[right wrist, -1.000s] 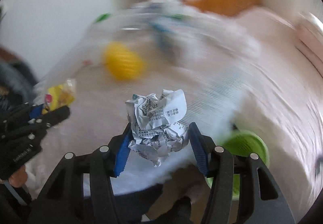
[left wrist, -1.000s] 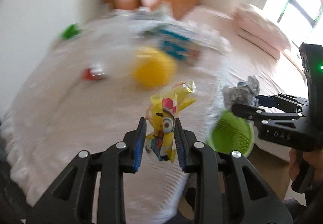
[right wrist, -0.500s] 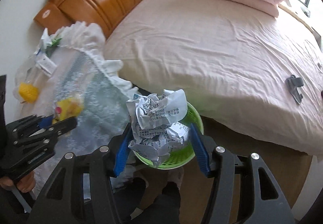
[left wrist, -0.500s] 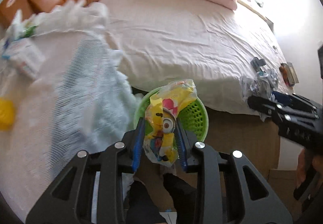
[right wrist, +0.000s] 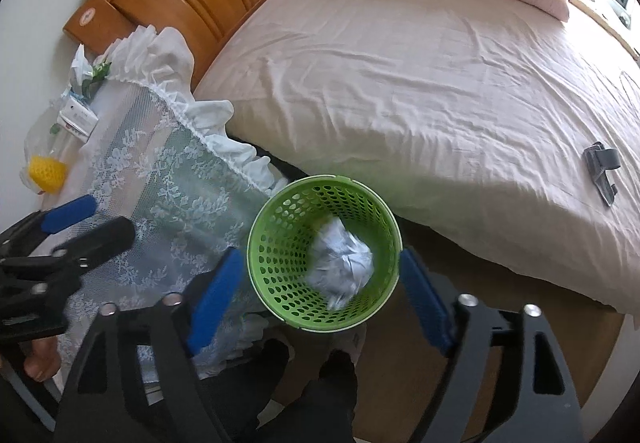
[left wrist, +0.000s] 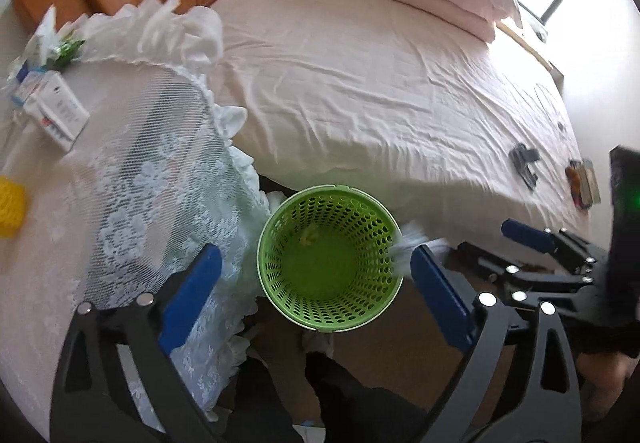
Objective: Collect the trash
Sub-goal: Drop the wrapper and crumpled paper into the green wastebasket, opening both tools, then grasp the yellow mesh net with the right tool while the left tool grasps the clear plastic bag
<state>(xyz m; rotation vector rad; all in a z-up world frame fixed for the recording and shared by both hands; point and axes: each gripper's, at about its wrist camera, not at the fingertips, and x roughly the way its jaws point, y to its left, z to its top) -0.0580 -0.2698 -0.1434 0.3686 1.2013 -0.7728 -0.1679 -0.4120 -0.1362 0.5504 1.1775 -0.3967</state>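
While your left gripper (left wrist: 316, 267) opens over the green basket (left wrist: 330, 263) btwn bed (left wrist: 360, 83) & lace-covered table (left wrist: 120, 203), nothing's betw. its jaws. Right wrist view: right gripper (right wrist: 322, 271) opening too, crumpled paper (right wrist: 342, 263) blurred inside the basket, clear of both pads.

The green basket (right wrist: 280, 243) stands on the floor in the narrow gap between the lace-draped tabletop (right wrist: 168, 179) and the bed (right wrist: 440, 83). You pass only from above; its mouth lies open beneath both grippers.
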